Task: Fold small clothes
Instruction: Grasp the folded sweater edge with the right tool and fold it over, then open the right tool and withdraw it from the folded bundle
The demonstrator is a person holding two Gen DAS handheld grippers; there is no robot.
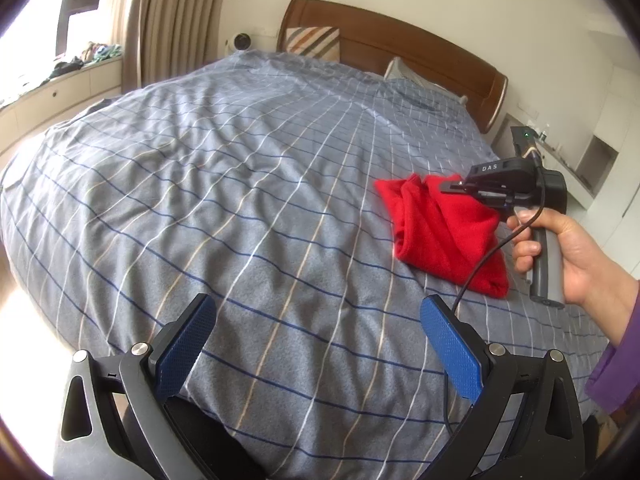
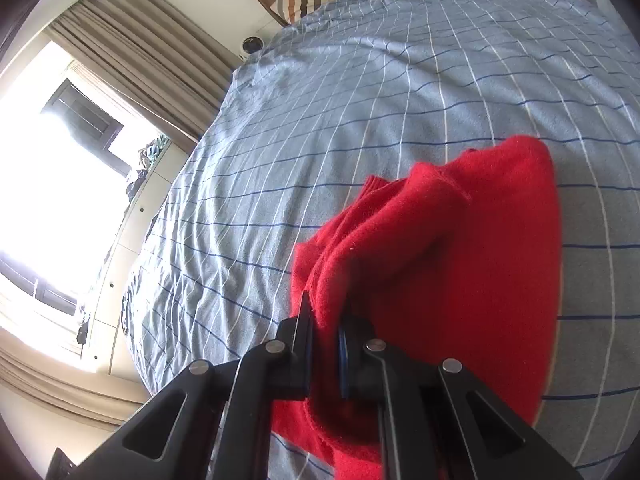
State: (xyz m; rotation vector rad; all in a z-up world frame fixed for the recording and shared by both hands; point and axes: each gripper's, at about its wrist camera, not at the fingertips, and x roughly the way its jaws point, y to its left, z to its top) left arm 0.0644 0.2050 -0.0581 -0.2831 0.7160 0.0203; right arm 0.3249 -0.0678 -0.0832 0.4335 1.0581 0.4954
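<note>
Right gripper [image 2: 324, 332] is pinching a bunched edge of the red sweater [image 1: 440, 228] near the bed's [image 1: 240, 184] right edge, left gripper [image 1: 316, 344] spread empty, so one-sided lifting could undo the fold.

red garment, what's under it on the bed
The red garment lies on the grey checked bedcover, which shows all around it. Anything directly beneath is covered; the right gripper is shut on its edge.
</note>
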